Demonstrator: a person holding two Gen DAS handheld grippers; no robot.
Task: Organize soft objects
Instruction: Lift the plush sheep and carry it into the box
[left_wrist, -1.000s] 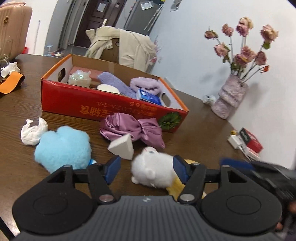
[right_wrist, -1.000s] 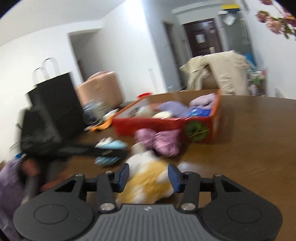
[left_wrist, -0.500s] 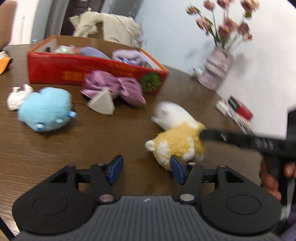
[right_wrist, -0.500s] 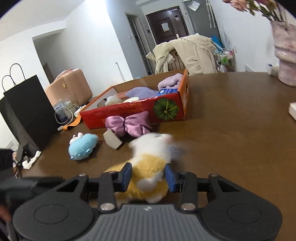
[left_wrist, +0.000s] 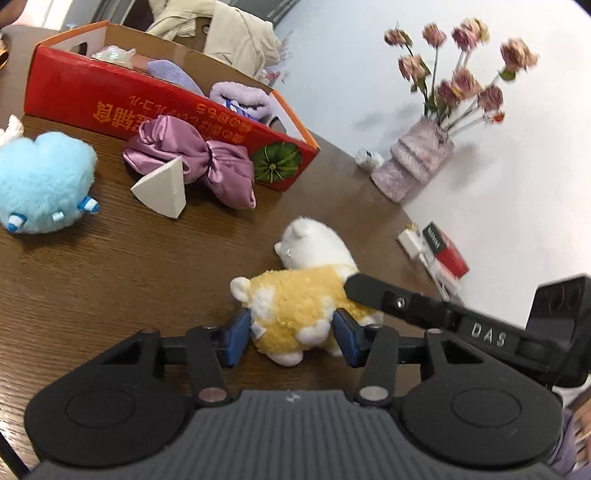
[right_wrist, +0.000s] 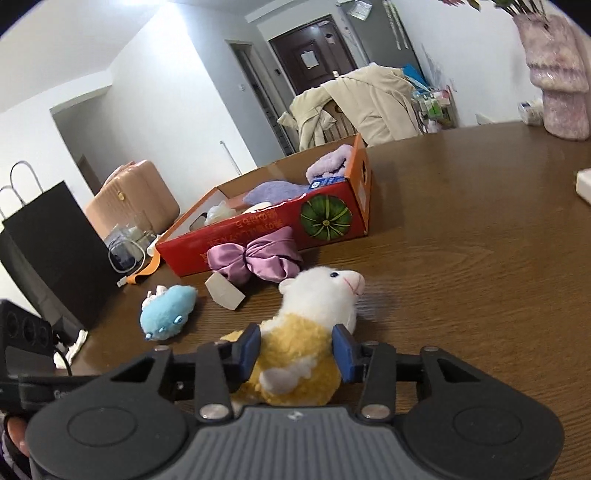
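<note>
A yellow and white plush alpaca (left_wrist: 295, 299) lies on the brown table in front of both grippers. My left gripper (left_wrist: 291, 341) has the plush's yellow hind end between its blue pads; its jaws are closing and the pads sit right at the fur without squeezing it. My right gripper (right_wrist: 297, 347) is closing too, its pads pressing into the yellow body of the plush alpaca (right_wrist: 317, 299). One black finger (left_wrist: 388, 299) of the right gripper reaches in from the right. The red cardboard box (left_wrist: 92, 99) behind holds purple towels.
A blue plush (left_wrist: 40, 181), a purple satin bow (left_wrist: 207, 166) and a beige wedge sponge (left_wrist: 162, 192) lie before the box. A flower vase (left_wrist: 413, 162) and a red pack (left_wrist: 447, 251) stand near the wall. A black bag (right_wrist: 55, 243) stands at the table's left.
The left gripper swung off the plush, then dropped back onto its yellow hind end, its jaws narrowing throughout. The right gripper's jaws narrowed onto the plush's body and its view rolled.
</note>
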